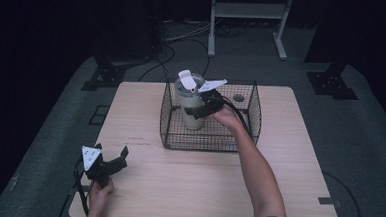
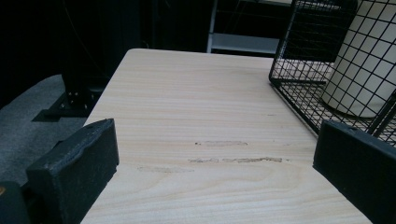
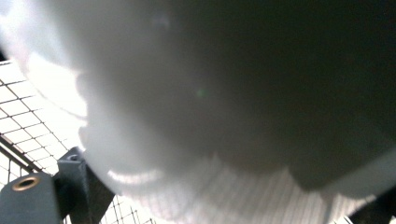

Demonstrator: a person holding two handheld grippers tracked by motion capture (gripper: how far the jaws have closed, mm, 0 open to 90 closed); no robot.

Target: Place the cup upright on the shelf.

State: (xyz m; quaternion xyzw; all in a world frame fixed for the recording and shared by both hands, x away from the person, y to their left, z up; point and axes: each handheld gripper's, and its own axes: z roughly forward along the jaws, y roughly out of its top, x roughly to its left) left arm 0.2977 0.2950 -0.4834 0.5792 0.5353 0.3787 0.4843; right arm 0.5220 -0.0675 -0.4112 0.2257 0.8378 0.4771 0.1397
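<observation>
The right gripper (image 1: 203,105) is clamped on the cream tumbler (image 1: 190,108), which stands upright inside the wire basket (image 1: 253,116), toward its left side. The left gripper (image 1: 109,163) is held spread and empty, well apart from the basket at the table's (image 1: 202,189) near-left corner. A placing or lifting step is judged underway; a steady vertical move is called for next.

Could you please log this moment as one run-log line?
right gripper: shut on tumbler inside wire basket | left gripper: open, idle above table
</observation>
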